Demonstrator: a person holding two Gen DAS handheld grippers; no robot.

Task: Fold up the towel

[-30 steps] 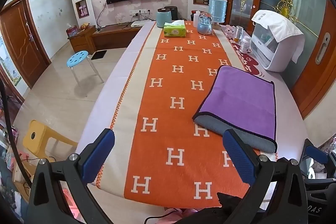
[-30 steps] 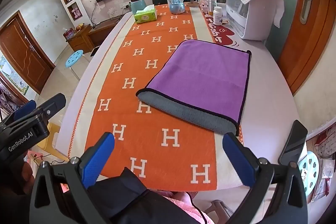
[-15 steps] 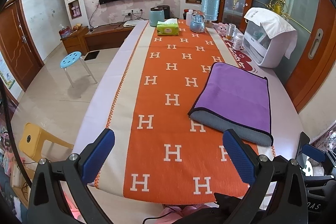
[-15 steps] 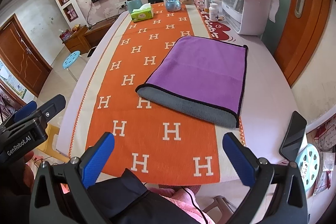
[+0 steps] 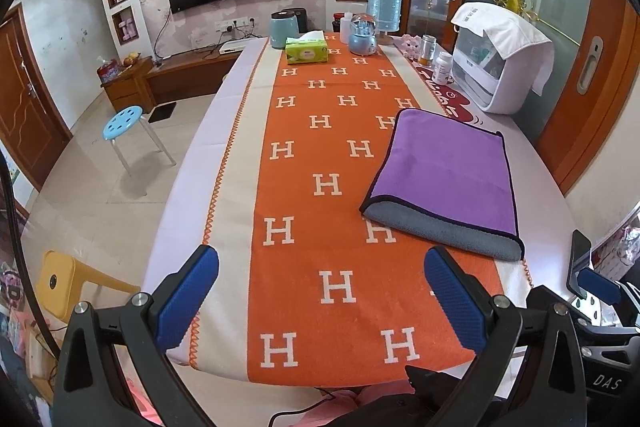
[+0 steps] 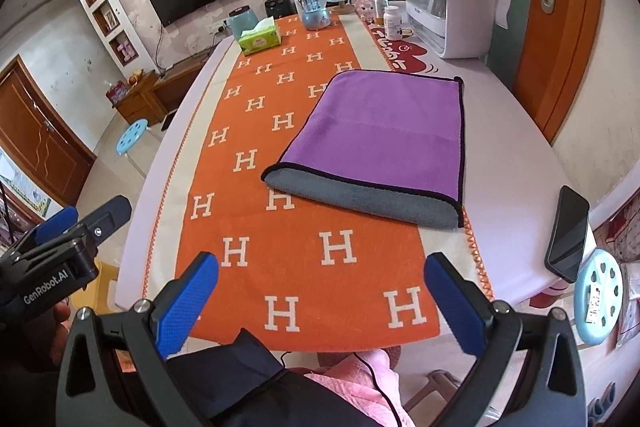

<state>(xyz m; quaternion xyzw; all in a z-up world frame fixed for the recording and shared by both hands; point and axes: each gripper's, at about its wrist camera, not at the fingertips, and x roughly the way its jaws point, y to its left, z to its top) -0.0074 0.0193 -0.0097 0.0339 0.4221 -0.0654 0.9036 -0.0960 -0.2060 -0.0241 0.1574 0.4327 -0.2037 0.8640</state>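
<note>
Left gripper (image 5: 320,291) is held above the near table edge, its blue pads (image 5: 188,297) spread wide with nothing between them. Right gripper (image 6: 320,293) hangs likewise over the near edge, pads (image 6: 454,301) wide apart and empty; the left unit shows at the left margin of its view.

Table (image 5: 188,171): long, pale cover, running away toward the far wall.
Runner (image 5: 320,235): orange with white H marks, laid down the table's length, cream borders with orange zigzag stitching.
Towel (image 6: 380,135): purple, black-edged, lying folded and flat on the right half of the table, partly on the runner and partly on the pale cover. Its grey underside shows as a rolled band along the near edge. Well apart from both grippers.
Appliance (image 5: 496,67): white, at the far right, a white cloth draped over it.
Tissue box (image 5: 306,51): green, at the far end on the runner, with jars and bottles near it.
Phone (image 6: 568,233): dark, at the near right table edge, right of the towel.
</note>
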